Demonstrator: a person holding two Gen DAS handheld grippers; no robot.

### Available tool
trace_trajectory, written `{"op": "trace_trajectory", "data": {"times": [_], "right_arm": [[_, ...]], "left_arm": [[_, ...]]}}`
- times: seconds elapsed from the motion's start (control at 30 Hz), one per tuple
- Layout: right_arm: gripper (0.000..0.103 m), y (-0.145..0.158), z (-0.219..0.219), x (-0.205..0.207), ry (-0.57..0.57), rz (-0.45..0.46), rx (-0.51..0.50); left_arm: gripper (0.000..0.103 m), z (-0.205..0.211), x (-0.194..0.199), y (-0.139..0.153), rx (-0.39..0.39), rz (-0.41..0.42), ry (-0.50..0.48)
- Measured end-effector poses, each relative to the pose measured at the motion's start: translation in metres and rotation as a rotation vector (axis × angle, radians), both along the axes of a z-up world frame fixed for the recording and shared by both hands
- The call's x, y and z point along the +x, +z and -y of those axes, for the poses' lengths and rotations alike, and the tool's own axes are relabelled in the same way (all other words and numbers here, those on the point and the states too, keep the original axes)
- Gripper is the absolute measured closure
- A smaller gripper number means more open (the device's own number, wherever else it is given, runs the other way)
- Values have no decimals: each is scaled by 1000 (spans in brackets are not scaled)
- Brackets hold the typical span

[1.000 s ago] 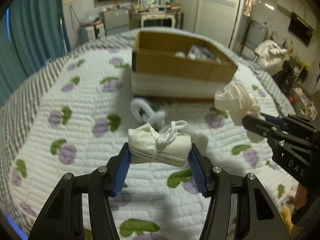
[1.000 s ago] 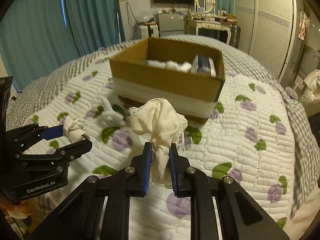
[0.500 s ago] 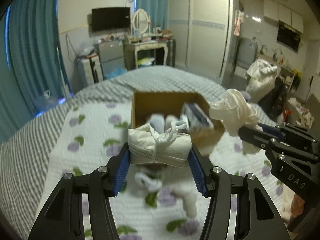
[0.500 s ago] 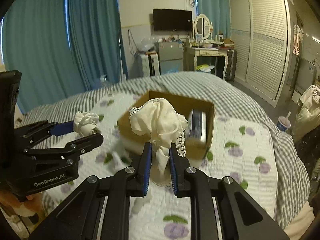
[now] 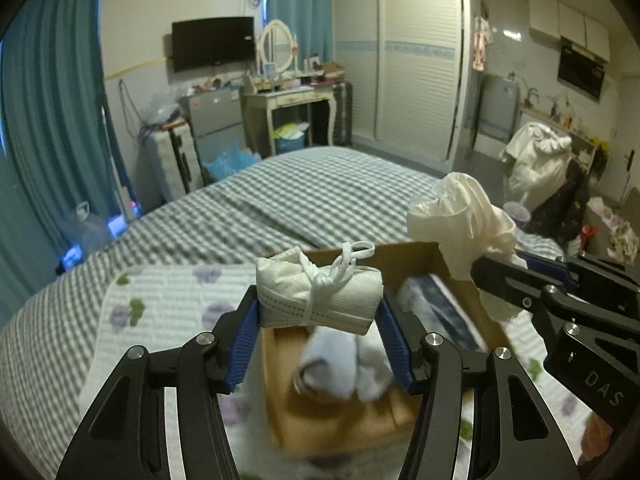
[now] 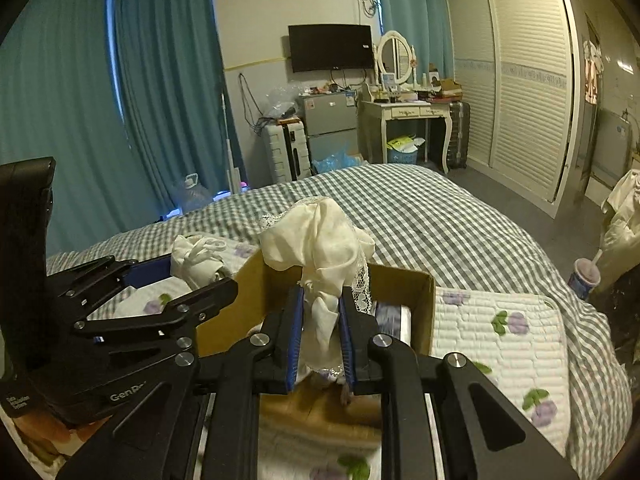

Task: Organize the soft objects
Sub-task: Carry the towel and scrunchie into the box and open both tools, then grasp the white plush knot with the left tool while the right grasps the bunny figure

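Observation:
My left gripper (image 5: 318, 322) is shut on a white rolled cloth bundle tied with a string (image 5: 318, 296), held above the open cardboard box (image 5: 344, 420). My right gripper (image 6: 320, 320) is shut on a cream lace-edged cloth (image 6: 320, 236), also over the box (image 6: 412, 284). Inside the box lie white soft items (image 5: 344, 364) and a dark blue-and-white packet (image 5: 444, 312). Each gripper shows in the other's view: the right one (image 5: 500, 268) with its cream cloth (image 5: 460, 216), the left one (image 6: 188, 276) with its bundle (image 6: 198, 258).
The box stands on a white quilted mat with purple flowers (image 6: 500, 336) spread over a grey checked bed (image 5: 300, 200). Beyond the bed are teal curtains (image 6: 140, 100), a dressing table (image 6: 404, 112), a wardrobe (image 6: 520, 80) and a cup with a straw (image 6: 584, 276).
Both grippers have risen and moved forward with their cloths, from over the mat in front of the box to above the box's opening. The jaws have kept the same grip.

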State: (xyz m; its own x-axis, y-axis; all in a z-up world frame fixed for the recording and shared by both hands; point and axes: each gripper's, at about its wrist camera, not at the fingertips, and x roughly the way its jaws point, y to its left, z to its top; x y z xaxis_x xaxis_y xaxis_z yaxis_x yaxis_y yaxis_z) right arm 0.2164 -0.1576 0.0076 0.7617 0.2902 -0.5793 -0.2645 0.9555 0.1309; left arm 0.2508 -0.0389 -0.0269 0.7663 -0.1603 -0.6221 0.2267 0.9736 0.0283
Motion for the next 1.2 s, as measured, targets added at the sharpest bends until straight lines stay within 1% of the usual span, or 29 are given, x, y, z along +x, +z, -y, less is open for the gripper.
{"op": "trace_trajectory", "data": {"times": [0.1, 0.17, 0.23, 0.33, 0.43, 0.53, 0.57, 0.6, 0.63, 0.67, 0.7, 0.73, 0.8, 0.9, 0.93, 0.97, 1.0, 1.03, 1.13, 1.2], "right_arm": [[86, -19, 0, 28, -5, -38, 37], [86, -39, -1, 46, -10, -76, 51], [86, -55, -1, 59, -19, -103, 51], [86, -74, 0, 70, -25, -128, 58], [86, -82, 1, 74, -26, -137, 67], [85, -79, 1, 72, -31, -132, 76], [79, -78, 3, 72, -31, -130, 77], [74, -75, 4, 70, -34, -123, 77], [65, -70, 6, 67, -45, -115, 73], [61, -63, 7, 63, -58, -104, 67], [59, -56, 8, 59, -69, -93, 66], [54, -45, 12, 53, -73, -80, 78], [51, -23, 18, 40, -85, -52, 95], [45, 11, 26, 17, -98, -7, 95], [43, 29, 28, 3, -103, 21, 91], [42, 41, 28, -6, -103, 36, 88], [42, 54, 29, -18, -101, 54, 85], [40, 68, 29, -32, -100, 70, 80], [33, 106, 28, -78, -103, 121, 52], [29, 120, 27, -104, -104, 140, 39]], "left_arm": [[48, -1, 24, -18, 28, -29, 12], [48, -3, 35, -31, 42, -51, 13], [48, -4, 40, -40, 54, -65, 10], [48, -3, 41, -46, 73, -65, 2], [47, 1, 39, -43, 73, -59, -11], [45, 5, 33, -36, 74, -40, -26], [44, 6, 31, -32, 85, -30, -20], [41, 9, 28, -27, 103, -26, -14], [35, 9, 27, -23, 119, -26, -1], [30, 8, 26, -20, 124, -25, 6], [20, 7, 23, -14, 121, -21, 11], [17, 5, 17, -5, 112, -10, 19], [17, 2, 5, 14, 95, 16, 26], [16, 0, -23, 54, 80, 69, 31], [16, 0, -36, 68, 73, 96, 29], [16, -1, -46, 79, 63, 118, 23], [14, -3, -64, 94, 49, 149, 13], [9, -6, -75, 103, 43, 167, 11], [8, -13, -123, 132, 37, 233, 11], [8, -18, -145, 143, 32, 253, 9]]}}
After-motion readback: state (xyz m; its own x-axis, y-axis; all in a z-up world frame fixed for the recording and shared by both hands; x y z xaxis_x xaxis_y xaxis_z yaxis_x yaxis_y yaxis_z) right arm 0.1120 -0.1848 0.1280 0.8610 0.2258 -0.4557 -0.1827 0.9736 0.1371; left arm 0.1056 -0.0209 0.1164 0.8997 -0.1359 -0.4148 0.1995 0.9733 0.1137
